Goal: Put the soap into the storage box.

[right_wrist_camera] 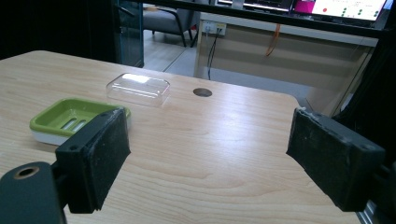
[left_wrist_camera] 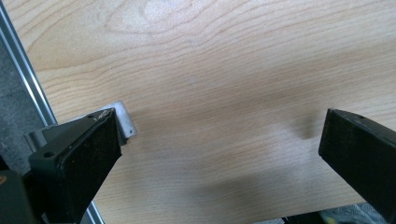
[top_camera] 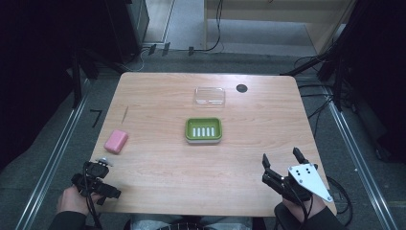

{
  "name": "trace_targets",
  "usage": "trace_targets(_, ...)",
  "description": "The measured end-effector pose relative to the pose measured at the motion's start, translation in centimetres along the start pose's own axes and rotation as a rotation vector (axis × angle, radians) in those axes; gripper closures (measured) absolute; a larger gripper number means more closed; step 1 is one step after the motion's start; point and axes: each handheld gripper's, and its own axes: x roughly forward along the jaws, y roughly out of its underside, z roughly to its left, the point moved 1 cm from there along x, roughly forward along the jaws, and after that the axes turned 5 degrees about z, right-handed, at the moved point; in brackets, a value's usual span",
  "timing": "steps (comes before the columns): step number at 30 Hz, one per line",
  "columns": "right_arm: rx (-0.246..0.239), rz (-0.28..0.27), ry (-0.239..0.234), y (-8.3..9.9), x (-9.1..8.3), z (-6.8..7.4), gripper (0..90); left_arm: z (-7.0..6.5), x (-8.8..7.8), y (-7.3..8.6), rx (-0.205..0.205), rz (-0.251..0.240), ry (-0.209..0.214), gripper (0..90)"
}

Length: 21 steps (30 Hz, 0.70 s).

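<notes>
A pink soap bar (top_camera: 116, 141) lies on the left part of the wooden table (top_camera: 158, 177). At the table's middle sits a green soap dish (top_camera: 203, 130) (right_wrist_camera: 70, 116) with a slotted white insert, and a clear plastic lid (top_camera: 209, 96) (right_wrist_camera: 138, 88) rests behind it. My left gripper (top_camera: 106, 178) (left_wrist_camera: 219, 126) hovers at the front left corner, open, with bare wood between its jaws. My right gripper (top_camera: 281, 156) (right_wrist_camera: 210, 126) is held at the front right, also open and empty, and faces the dish and lid.
A round black hole (top_camera: 242, 88) (right_wrist_camera: 202, 92) sits near the table's back right. A thin dark sliver (top_camera: 125, 114) lies behind the soap. Metal rails (top_camera: 52, 158) and cables run along the floor on both sides.
</notes>
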Motion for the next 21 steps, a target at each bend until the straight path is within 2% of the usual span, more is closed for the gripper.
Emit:
trace_targets(8, 0.008, 0.0, 0.003, 0.02, -0.1, -0.09, 12.7, 0.18, 0.14, -0.23, -0.001, -0.003, 0.012, 0.0)
trace_targets(13, -0.005, 0.002, 0.0, 0.08, -0.04, -0.06, 12.7, 0.34, -0.12, -0.31, -0.012, -0.014, 0.006, 0.0)
trace_targets(19, 0.009, 0.002, 0.002, 0.21, -0.06, -0.43, 12.7, 0.32, -0.31, -0.65, -0.024, -0.021, -0.001, 0.0)
trace_targets(21, 0.009, 0.003, 0.004, 0.21, -0.1, -0.4, 12.7, 0.23, -0.38, -0.83, -0.023, -0.012, -0.017, 0.0)
